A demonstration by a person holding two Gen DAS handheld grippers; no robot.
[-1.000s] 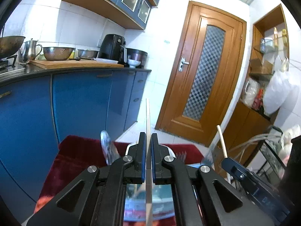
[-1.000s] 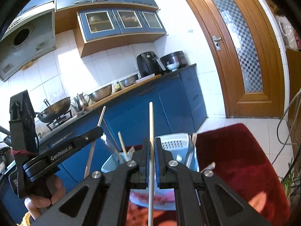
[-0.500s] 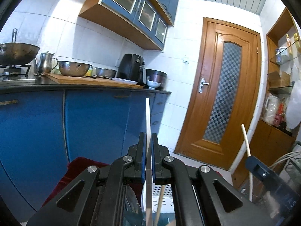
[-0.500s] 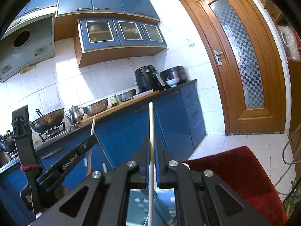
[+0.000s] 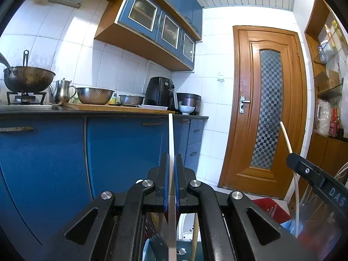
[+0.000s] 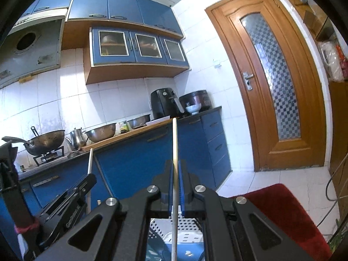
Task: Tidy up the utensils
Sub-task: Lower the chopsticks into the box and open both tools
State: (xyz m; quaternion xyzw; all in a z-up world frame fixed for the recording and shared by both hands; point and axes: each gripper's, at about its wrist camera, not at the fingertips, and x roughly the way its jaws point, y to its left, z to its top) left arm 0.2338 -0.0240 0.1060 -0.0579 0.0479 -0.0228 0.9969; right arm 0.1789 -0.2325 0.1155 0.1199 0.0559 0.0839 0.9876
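My left gripper (image 5: 171, 158) is shut on a pale chopstick (image 5: 170, 134) that stands upright between its blue pads. In the right wrist view my right gripper (image 6: 175, 163) is shut on a second light wooden chopstick (image 6: 174, 139), also upright. Each gripper shows in the other's view: the right one (image 5: 313, 174) with its stick (image 5: 286, 138) at the right edge, the left one (image 6: 71, 193) with its stick (image 6: 89, 161) at lower left. Under the jaws I glimpse a white perforated basket (image 6: 184, 224) and other utensils (image 5: 157, 241), mostly hidden.
Blue kitchen cabinets (image 5: 121, 152) and a counter with a wok (image 5: 28, 79), kettle, steel bowls and a black air fryer (image 5: 159, 92) stand ahead. A wooden door (image 5: 269, 108) is at the right, a red mat (image 6: 280, 213) on the floor, shelves at far right.
Both grippers have tilted up from pointing down at the basket and red mat to pointing level at the cabinets. Each keeps its chopstick clamped.
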